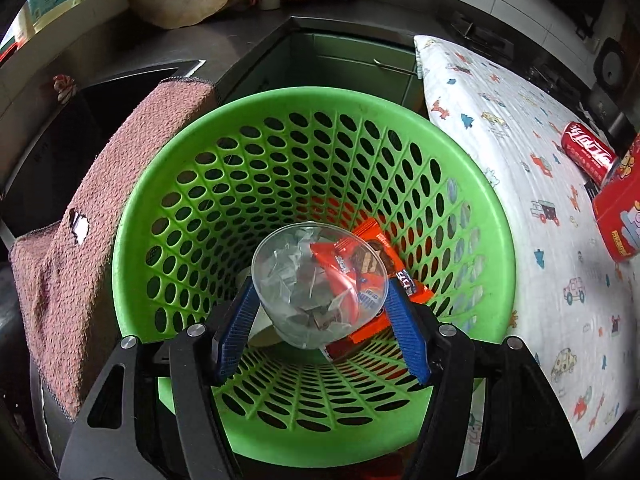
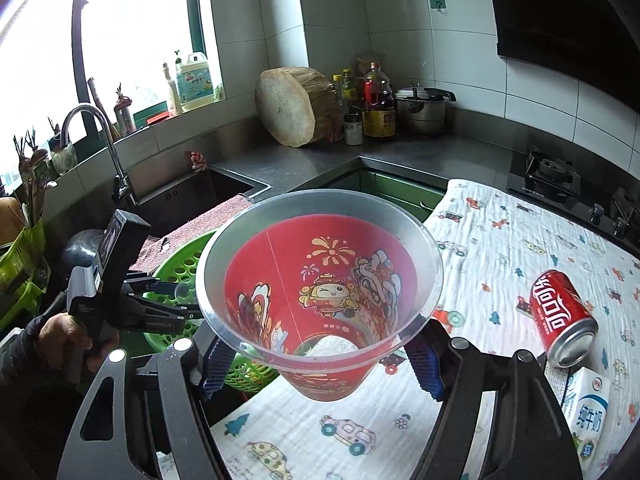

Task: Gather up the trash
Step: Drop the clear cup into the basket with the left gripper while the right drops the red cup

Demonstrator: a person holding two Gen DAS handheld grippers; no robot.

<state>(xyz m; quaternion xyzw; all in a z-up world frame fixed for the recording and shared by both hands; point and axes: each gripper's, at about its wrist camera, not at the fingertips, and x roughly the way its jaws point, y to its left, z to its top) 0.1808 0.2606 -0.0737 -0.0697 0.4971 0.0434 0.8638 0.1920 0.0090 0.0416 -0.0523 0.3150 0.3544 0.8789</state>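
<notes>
My left gripper (image 1: 320, 300) is shut on a clear plastic cup (image 1: 296, 276) and holds it inside the mouth of the green perforated basket (image 1: 168, 200). Orange snack wrappers (image 1: 360, 264) lie in the basket beyond the cup. My right gripper (image 2: 320, 356) is shut on a red printed plastic cup (image 2: 320, 292) and holds it above the patterned cloth (image 2: 500, 248). A Coca-Cola can (image 2: 562, 316) lies on its side on the cloth, and also shows in the left wrist view (image 1: 586, 150). A milk carton (image 2: 588, 412) lies near it. The left gripper (image 2: 168, 304) also shows in the right wrist view over the basket (image 2: 176, 268).
A pink towel (image 1: 100, 220) hangs beside the basket, over the sink (image 2: 192, 196) edge. A red box (image 1: 620, 212) lies on the cloth by the can. The steel counter holds a wooden chopping block (image 2: 292, 106), bottles and a pot (image 2: 422, 110). A gas hob (image 2: 548, 176) is at the right.
</notes>
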